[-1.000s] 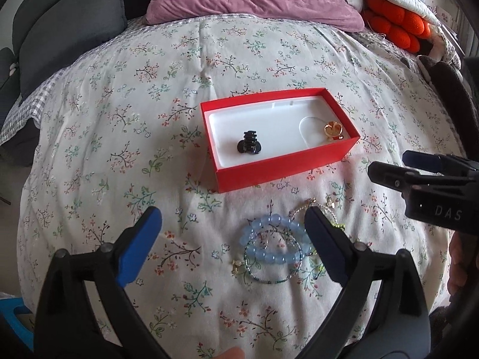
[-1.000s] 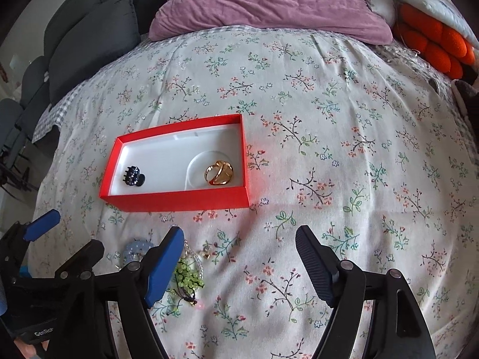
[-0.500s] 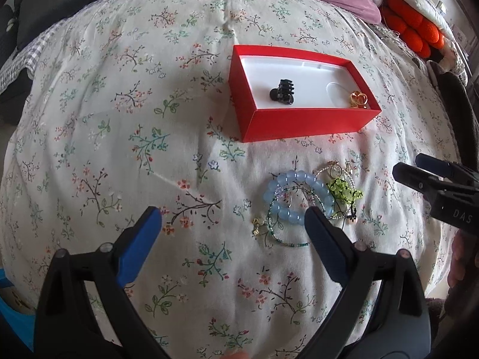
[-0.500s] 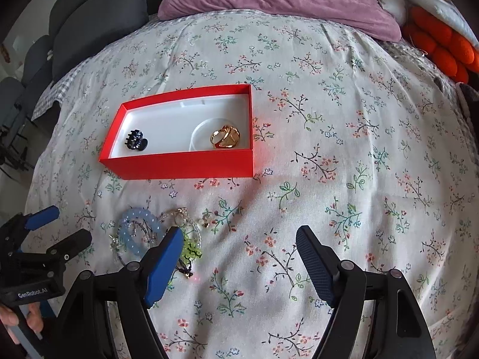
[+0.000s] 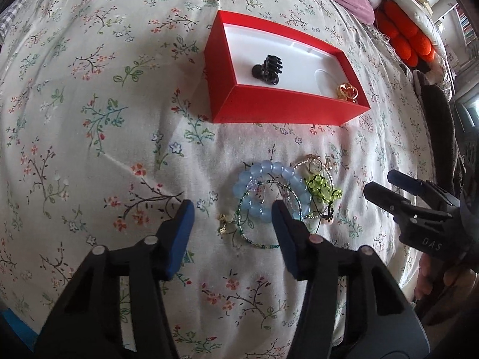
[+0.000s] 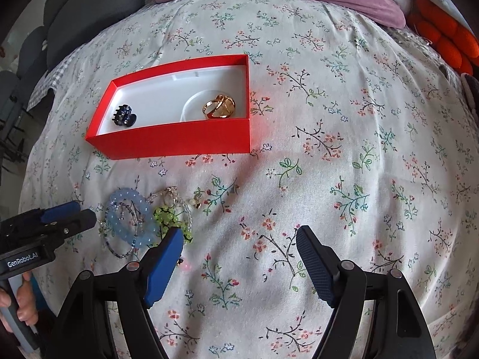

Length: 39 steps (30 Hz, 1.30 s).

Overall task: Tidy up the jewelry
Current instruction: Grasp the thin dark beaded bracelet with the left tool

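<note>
My left gripper [image 5: 233,221] is spread open with nothing between its pads, hanging low over the floral bedspread [image 5: 89,119]. The pile of jewelry lies right at its tips: the pale blue bead bracelet [image 5: 269,185] sits just ahead of my right-hand finger [image 5: 284,233], which covers part of it, and the thin green beaded strand [image 5: 254,239] curls into the gap between the two fingers. The yellow-green beaded piece [image 5: 321,188] is just outside that finger, toward my other tool. Farther ahead stands the red box [image 5: 287,107], holding a black hair claw [image 5: 268,70] and a gold ring [image 5: 347,91].

My right gripper [image 6: 239,245] is also wide open and empty, over bare bedspread. The pile lies off its left finger [image 6: 163,266], whose tip overlaps the yellow-green piece.

The right camera looks deeper into the box, showing the gold ring in a round recess; the left camera sees the ring half hidden behind the box wall. Only the left camera shows the small gold charm [image 5: 223,223] clearly.
</note>
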Motion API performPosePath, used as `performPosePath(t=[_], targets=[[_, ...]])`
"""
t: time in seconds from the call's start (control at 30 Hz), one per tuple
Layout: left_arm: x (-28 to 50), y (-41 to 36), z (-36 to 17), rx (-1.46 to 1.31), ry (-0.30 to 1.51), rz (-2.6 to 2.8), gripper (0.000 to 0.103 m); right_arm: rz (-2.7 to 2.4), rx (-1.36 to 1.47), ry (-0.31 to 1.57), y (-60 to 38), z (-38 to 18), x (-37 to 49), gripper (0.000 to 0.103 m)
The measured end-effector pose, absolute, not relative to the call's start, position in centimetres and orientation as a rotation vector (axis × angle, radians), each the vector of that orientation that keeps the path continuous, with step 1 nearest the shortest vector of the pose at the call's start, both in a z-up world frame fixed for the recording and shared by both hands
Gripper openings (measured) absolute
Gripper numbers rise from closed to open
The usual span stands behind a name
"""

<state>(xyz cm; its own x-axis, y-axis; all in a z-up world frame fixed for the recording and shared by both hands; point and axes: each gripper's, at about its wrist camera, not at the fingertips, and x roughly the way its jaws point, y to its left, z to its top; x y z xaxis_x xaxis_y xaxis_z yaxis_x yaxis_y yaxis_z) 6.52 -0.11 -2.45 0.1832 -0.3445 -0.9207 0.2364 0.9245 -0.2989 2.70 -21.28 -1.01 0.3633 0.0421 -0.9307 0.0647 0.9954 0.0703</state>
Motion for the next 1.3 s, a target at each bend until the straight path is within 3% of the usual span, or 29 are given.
performPosePath(t=[0.47,0.83,1.3], targets=[[6.9,-1.2,-3.7,-0.042,1.353,-0.410,0.022,-0.010,0.096,1.215,-21.2,-1.4,2.8,0.079],[7.3,-1.0,-3.7,-0.050,1.336,-0.417,0.020,-0.008,0.091,1.220,-21.2,-1.5,2.8,0.079],[7.4,-2.6,-3.3,-0.009,1.316,-0.436,0.003,-0.008,0.085,1.231,-20.9,-2.0,3.1,0.079]])
